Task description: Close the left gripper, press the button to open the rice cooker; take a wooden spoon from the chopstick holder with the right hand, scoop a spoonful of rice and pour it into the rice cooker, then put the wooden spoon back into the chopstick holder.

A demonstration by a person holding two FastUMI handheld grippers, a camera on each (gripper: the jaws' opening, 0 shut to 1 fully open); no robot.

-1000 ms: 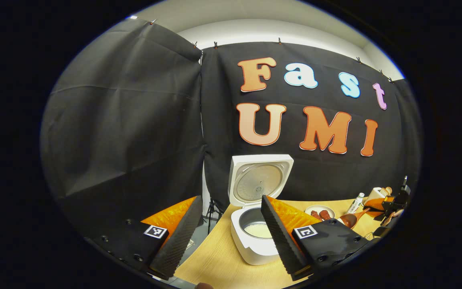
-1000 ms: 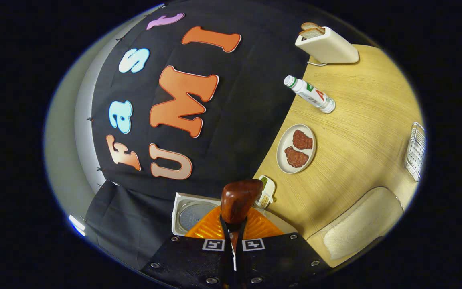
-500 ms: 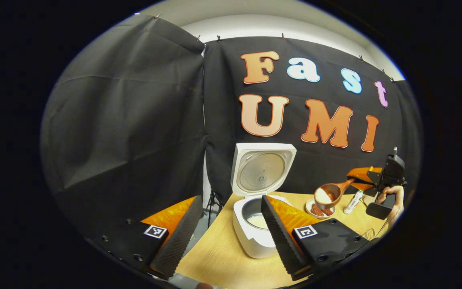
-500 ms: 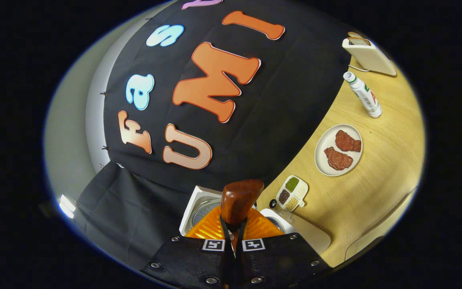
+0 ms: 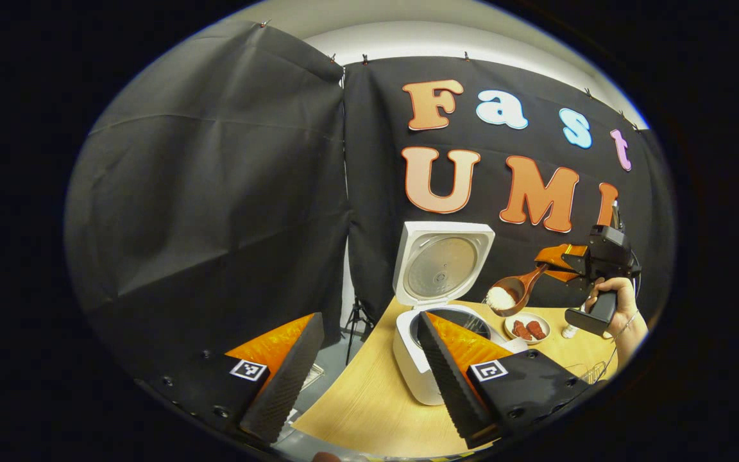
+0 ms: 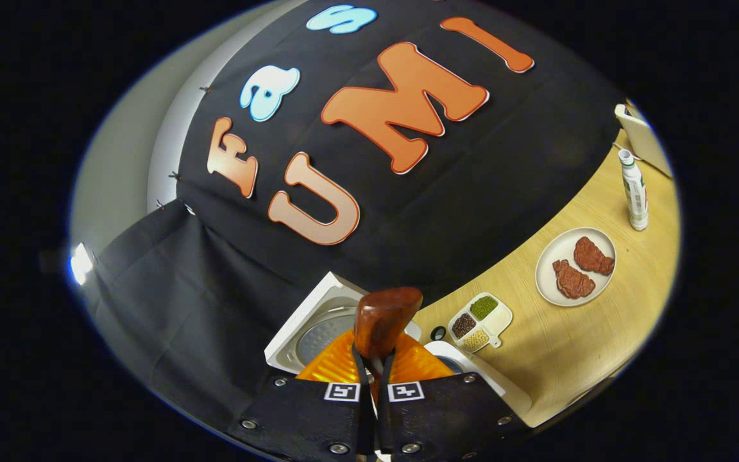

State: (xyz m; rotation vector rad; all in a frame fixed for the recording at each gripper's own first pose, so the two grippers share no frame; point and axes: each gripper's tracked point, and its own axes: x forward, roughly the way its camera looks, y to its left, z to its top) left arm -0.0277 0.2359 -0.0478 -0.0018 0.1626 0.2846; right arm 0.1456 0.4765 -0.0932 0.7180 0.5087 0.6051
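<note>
while right tool (image 6: 373, 375) pinches wooden spoon (image 5: 512, 292) above open rice cooker (image 5: 430, 346) rim, left tool (image 5: 363, 366) spread, apart

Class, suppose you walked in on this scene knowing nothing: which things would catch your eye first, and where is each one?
First, the brown wooden spoon heaped with white rice, gripped by the right gripper and held above and just right of the white rice cooker with its lid up, on the pale wooden table. Next, the round white plate carrying two reddish pieces of meat, to the cooker's right. The left gripper hangs open in the foreground.
</note>
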